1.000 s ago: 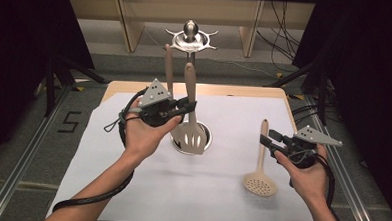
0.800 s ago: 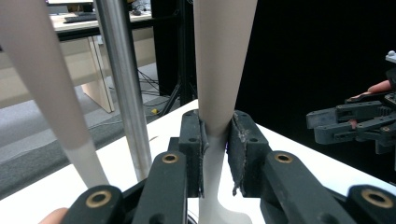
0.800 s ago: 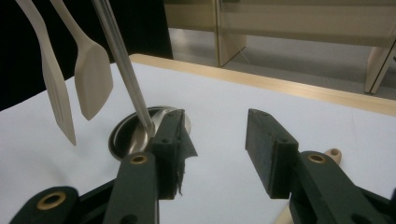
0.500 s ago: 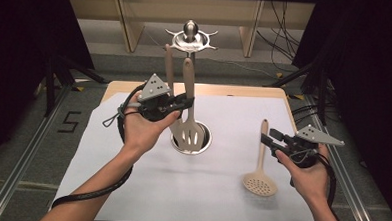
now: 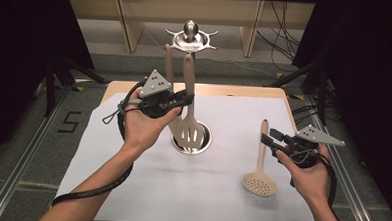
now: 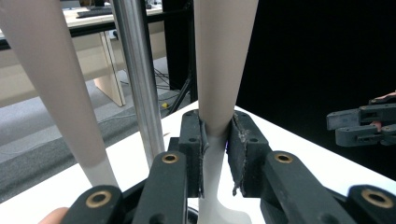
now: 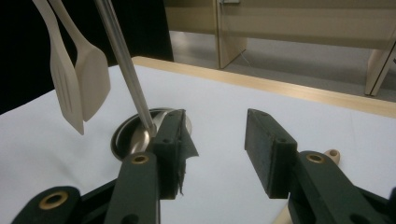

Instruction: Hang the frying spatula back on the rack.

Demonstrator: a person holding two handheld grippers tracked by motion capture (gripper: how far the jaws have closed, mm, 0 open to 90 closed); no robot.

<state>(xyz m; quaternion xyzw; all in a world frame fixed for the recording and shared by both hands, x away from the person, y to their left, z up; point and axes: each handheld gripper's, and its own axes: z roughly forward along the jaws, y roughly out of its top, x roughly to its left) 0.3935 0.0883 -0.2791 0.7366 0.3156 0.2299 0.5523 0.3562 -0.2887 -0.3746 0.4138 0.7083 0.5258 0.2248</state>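
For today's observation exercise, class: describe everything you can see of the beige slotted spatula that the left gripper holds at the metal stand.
The beige slotted spatula looks like matte plastic: a long handle that narrows toward a flat blade cut with slots. It hangs upright beside the metal stand's pole, its blade just above the round steel base. The left gripper has its black fingers pressed on the handle's narrow lower part. A second beige utensil hangs beside it.

The high view looks forward and down over the whole counter (image 5: 130, 187), while both close gripper views face inward, sharing the utensil stand's pole (image 6: 137, 84).
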